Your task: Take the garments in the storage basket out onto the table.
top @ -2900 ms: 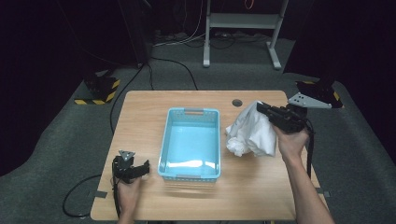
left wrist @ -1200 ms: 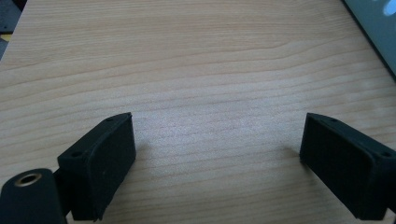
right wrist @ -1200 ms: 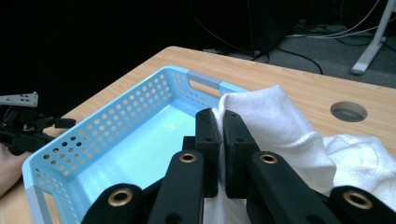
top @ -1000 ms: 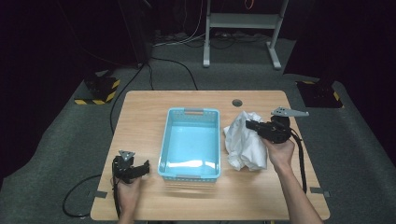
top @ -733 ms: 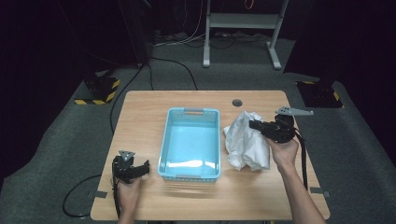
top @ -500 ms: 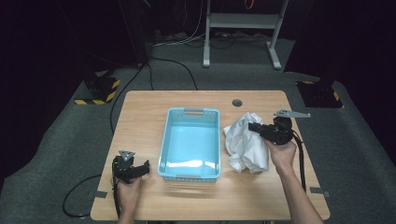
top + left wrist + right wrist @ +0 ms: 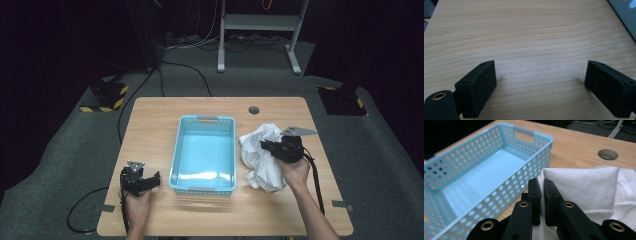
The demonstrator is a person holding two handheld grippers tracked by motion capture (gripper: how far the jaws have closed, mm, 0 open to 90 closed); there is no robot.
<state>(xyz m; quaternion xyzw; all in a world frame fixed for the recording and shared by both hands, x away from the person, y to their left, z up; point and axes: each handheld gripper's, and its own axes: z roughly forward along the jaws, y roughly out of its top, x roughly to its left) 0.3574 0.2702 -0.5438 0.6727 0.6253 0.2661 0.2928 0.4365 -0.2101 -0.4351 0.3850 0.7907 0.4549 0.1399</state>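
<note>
Between the right gripper's (image 7: 541, 200) closed jaws a fold of the white cloth (image 7: 584, 192) is pinched, likely for lifting into the blue basket (image 7: 486, 170) beside them; the left gripper's (image 7: 541, 85) jaws stand open over bare tabletop (image 7: 536, 37).

White cloth (image 7: 262, 157): soft knit fabric with a stitched hem, crumpled into a loose heap on the wooden table, on the right side. Lies just beside the right long wall of the light blue basket (image 7: 203, 154); contact with the wall cannot be told. One fold stands up, pinched. Basket: perforated plastic, rectangular, upright, empty, long axis running away from the person, at table centre.
</note>
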